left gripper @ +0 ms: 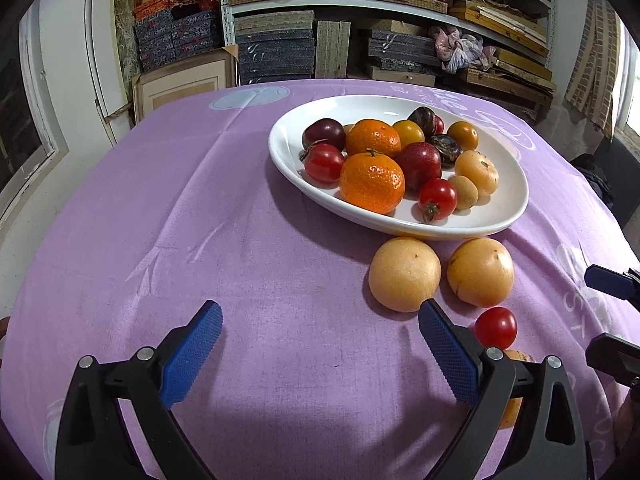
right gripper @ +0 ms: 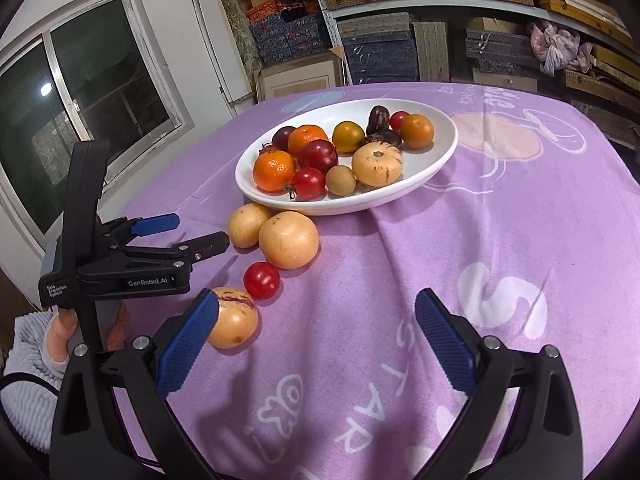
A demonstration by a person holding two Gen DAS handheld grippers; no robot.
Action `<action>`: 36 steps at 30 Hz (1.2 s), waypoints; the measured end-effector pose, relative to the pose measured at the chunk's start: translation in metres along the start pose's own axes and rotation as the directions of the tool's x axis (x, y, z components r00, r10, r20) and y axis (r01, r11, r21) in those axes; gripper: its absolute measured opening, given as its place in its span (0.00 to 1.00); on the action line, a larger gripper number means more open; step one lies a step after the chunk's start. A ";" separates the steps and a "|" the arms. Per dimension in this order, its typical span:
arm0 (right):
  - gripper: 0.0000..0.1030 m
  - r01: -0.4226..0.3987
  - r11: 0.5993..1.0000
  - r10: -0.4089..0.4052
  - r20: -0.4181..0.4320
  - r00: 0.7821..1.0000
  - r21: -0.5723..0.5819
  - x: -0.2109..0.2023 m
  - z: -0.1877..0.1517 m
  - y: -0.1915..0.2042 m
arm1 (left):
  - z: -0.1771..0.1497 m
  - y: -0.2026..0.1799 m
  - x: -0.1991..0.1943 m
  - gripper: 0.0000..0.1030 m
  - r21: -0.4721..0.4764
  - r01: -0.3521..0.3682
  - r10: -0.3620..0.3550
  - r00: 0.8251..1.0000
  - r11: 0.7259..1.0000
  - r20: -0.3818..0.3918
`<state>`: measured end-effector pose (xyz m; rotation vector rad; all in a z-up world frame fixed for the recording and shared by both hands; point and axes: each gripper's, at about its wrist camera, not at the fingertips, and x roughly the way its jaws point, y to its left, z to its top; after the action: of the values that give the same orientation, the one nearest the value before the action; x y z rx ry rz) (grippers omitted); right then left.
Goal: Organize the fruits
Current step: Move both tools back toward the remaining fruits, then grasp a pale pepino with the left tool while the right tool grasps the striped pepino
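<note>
A white oval plate [left gripper: 516, 204] [right gripper: 440, 144] holds tangerines, plums, cherry tomatoes and other small fruits. On the purple cloth in front of it lie two tan round fruits [left gripper: 404, 274] [left gripper: 480, 272], a cherry tomato [left gripper: 495, 327] [right gripper: 261, 280] and a striped yellow fruit [right gripper: 234, 322]. In the right wrist view the tan pair lies at the plate's near rim [right gripper: 248, 224] [right gripper: 289, 239]. My left gripper [left gripper: 320, 312] [right gripper: 200, 229] is open and empty, left of these loose fruits. My right gripper [right gripper: 316, 304] [left gripper: 600, 316] is open and empty; its left finger partly covers the striped fruit.
Shelves of stacked boxes [left gripper: 280, 48] stand behind the table. A window [right gripper: 92, 92] is on the left wall. A person's hand [right gripper: 60, 328] in a grey sleeve holds the left gripper. Bare purple cloth [left gripper: 180, 220] spreads left of the plate.
</note>
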<state>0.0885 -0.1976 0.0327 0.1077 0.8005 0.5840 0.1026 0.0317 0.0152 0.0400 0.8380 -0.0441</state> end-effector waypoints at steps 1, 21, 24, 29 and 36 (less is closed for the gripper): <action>0.94 -0.014 1.000 0.014 -0.006 1.000 0.001 0.001 -0.001 0.004 | -0.001 0.000 0.000 0.96 -0.001 0.002 -0.002 1.000 1.000 -0.002; 0.67 -0.031 0.964 0.000 -0.118 0.993 -0.264 0.039 -0.014 0.078 | 0.004 0.022 0.008 0.96 -0.123 0.047 -0.053 0.998 0.991 -0.041; 0.56 -0.035 0.970 -0.001 -0.147 0.989 -0.241 0.045 -0.011 0.074 | 0.003 0.021 0.009 0.96 -0.116 0.045 -0.051 0.998 0.992 -0.042; 0.44 -0.026 0.980 -0.002 -0.141 0.990 -0.199 0.044 -0.008 0.061 | 0.002 0.017 0.009 0.96 -0.098 0.050 -0.054 0.998 0.994 -0.037; 0.45 0.036 0.991 -0.049 -0.097 0.994 -0.130 0.022 -0.002 0.022 | 0.001 -0.005 0.002 0.96 0.009 0.034 -0.034 0.999 0.999 0.008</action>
<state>0.0894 -0.1681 0.0244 -0.0569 0.8576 0.6024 0.1042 0.0267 0.0142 0.0341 0.8302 -0.0802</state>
